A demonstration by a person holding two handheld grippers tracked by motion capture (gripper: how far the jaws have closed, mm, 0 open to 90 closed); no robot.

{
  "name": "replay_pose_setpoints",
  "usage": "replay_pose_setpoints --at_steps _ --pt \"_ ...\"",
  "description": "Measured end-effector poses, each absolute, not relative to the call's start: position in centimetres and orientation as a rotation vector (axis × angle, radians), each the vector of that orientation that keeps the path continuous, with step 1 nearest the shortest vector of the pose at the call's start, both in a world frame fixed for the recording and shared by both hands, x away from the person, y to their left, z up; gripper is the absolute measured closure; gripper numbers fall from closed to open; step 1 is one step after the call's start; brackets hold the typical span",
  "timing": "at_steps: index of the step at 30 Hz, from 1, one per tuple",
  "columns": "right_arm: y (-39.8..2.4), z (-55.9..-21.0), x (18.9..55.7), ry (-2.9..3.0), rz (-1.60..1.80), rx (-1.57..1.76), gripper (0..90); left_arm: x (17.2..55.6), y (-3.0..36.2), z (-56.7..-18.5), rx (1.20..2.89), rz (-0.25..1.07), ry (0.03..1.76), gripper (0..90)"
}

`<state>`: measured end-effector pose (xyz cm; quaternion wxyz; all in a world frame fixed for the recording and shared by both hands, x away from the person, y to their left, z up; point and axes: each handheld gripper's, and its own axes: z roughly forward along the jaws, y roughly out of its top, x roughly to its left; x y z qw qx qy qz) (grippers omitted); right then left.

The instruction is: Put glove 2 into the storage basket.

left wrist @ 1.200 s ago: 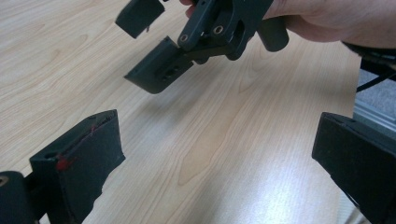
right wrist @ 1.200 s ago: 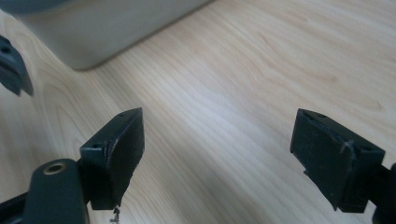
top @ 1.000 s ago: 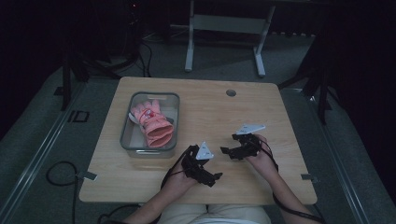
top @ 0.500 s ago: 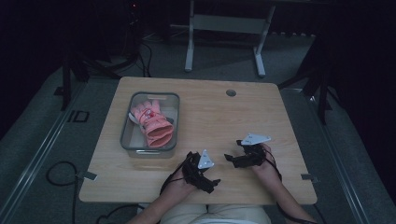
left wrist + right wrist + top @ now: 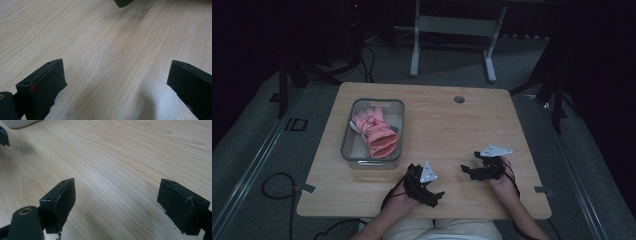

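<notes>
Wooden table (image 5: 452, 130): clear bin (image 5: 348, 150) at left holds a pink glove (image 5: 374, 131), lying across the bin with its cuff toward the person. Glove judged soft, light, padded, not fragile; best pinched at the thick cuff edge. Left gripper (image 5: 438, 196) and right gripper (image 5: 466, 169) rest low near the front edge, both with jaws spread wide, empty, well apart from the bin.

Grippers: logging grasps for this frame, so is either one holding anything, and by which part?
Nothing is held. The left gripper and right gripper are both open over bare table; the pink glove lies in the bin.
</notes>
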<state>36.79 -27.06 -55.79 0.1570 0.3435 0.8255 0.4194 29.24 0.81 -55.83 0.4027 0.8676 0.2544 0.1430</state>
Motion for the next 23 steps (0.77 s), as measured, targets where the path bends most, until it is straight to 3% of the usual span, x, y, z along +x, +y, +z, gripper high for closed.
replay_pose_setpoints --at_steps 23 --pt "-27.54 -56.03 37.06 2.352 1.184 0.976 15.6 29.61 1.46 -55.84 2.157 0.33 0.655 1.2"
